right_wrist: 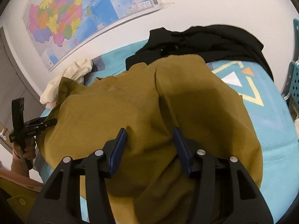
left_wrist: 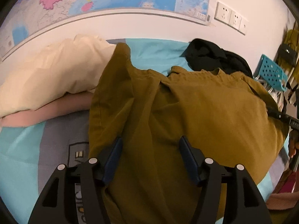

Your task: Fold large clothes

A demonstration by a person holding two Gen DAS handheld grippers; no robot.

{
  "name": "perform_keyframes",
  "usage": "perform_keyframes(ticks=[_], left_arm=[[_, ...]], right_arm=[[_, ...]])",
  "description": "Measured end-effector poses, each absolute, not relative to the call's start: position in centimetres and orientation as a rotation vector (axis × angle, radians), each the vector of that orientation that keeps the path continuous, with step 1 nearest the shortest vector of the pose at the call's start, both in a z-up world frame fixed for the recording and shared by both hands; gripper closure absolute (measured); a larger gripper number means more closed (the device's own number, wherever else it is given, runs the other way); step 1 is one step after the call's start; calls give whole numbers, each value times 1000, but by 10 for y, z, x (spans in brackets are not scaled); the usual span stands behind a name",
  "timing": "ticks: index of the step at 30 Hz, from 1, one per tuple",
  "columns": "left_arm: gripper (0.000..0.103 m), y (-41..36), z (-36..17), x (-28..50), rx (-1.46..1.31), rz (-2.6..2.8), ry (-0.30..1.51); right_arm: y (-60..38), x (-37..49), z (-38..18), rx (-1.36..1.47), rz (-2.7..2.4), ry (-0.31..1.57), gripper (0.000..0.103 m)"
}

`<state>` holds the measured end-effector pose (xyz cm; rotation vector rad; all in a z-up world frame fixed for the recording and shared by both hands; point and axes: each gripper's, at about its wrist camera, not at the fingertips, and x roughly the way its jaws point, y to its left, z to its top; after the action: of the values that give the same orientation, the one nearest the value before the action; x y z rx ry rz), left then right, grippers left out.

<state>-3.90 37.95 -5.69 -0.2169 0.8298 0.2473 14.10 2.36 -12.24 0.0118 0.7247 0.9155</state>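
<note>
Lying under both open claws (left_wrist: 150, 140) (right_wrist: 149, 130): mustard garment (left_wrist: 205, 108).

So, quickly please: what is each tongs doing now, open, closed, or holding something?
Left tongs: open above the mustard garment, gripping nothing.
Right tongs: open above the same garment, gripping nothing.

Mustard-brown garment (left_wrist: 196, 112) lies rumpled across the bed.

Bed (right_wrist: 271, 123) (teal sheet) bears mustard garment (right_wrist: 130, 102), black clothes (right_wrist: 205, 39), cream cloth (left_wrist: 52, 71).
</note>
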Motion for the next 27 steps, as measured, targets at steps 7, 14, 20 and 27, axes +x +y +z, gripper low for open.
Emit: perform_keyframes(ticks=[7,14,20,27], left_arm=[[42,363,-30,-80,-197,170,718],[41,347,-54,-84,-132,194,775],[40,345,-62,-82,-131,233,786],[38,338,-55,-84,-107,269,787]], right_arm=[[16,93,-96,-5,1057,624,47],[42,80,-126,-80,1099,710,49],[31,91,-135,20,1100,753,58],[-1,81,-113,43,1058,665,46]])
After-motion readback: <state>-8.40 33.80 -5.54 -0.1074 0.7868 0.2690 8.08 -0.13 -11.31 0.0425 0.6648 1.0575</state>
